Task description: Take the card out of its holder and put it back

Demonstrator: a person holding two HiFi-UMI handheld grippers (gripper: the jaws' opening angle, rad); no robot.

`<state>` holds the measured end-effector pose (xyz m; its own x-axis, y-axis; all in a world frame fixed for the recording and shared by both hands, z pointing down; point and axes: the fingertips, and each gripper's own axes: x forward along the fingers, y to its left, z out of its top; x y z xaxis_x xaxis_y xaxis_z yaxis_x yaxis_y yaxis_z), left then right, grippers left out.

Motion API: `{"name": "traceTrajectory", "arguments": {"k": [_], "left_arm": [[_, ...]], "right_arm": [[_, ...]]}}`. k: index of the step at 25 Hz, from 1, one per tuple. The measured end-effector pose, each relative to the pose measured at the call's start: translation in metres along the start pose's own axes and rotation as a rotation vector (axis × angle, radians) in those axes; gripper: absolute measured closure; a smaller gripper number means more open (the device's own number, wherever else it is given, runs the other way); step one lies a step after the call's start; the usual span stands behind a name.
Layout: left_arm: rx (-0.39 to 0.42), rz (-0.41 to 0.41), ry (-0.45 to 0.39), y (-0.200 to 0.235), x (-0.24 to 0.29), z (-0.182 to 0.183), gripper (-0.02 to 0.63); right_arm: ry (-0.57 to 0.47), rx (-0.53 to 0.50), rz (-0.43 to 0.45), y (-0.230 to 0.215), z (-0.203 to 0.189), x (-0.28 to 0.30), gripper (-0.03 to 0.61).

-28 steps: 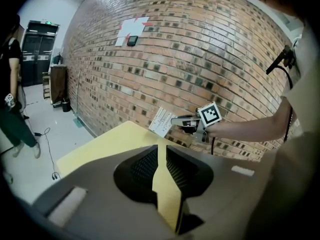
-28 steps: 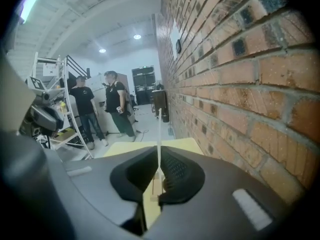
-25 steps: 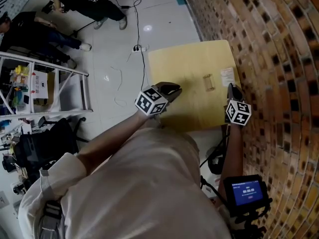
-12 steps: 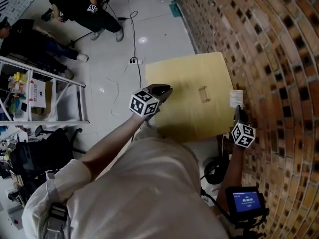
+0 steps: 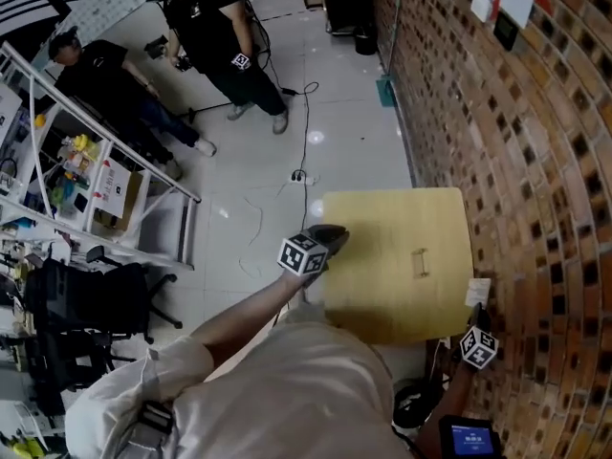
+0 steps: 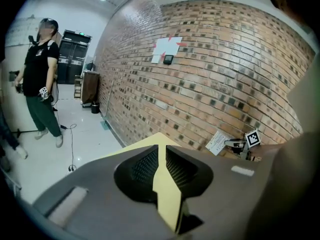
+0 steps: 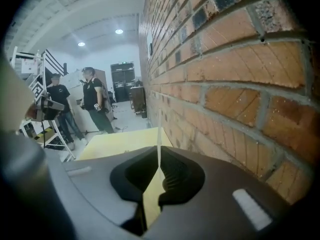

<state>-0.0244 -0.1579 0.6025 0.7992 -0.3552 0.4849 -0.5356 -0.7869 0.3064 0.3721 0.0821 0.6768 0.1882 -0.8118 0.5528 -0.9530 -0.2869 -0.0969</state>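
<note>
**A:** What has changed on your side?

**B:** Over the last second I have drawn my right claw [image 5: 477, 311] back. It was over the right edge of the table [image 5: 382, 285], and now it is off the near right corner, close to the brick wall [image 5: 545, 208]. The card [image 5: 476, 292] came along with it.

**A:** So the claw has the card?

**B:** Yes. The right claw's jaws are clamped together on it. In the right gripper view I see the card edge-on, as a thin pale line rising from between the pads. It sticks out past the tips, toward the far end of the table.

**A:** And the holder?

**B:** The holder [image 5: 419, 262] sits on the right half of the table, ahead of the claw. The card is out of it and apart from it.

**A:** What about your other side?

**B:** My left claw [image 5: 333, 232] is at the left edge of the table, as before. Its jaws stand slightly apart, and through the gap I see only the yellow tabletop.
</note>
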Motion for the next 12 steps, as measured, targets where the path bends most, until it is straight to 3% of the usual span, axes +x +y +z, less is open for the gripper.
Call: {"name": "traceTrajectory", "arguments": {"k": [4, 12], "left_arm": [[-0.065, 0.017, 0.015, 0.013, 0.0, -0.018, 0.551], [-0.078, 0.05, 0.005, 0.029, -0.015, -0.025, 0.551]], "right_arm": [[0.012, 0.017, -0.009, -0.002, -0.007, -0.004, 0.563], [-0.009, 0.011, 0.045, 0.032, 0.0, 0.018, 0.563]]}}
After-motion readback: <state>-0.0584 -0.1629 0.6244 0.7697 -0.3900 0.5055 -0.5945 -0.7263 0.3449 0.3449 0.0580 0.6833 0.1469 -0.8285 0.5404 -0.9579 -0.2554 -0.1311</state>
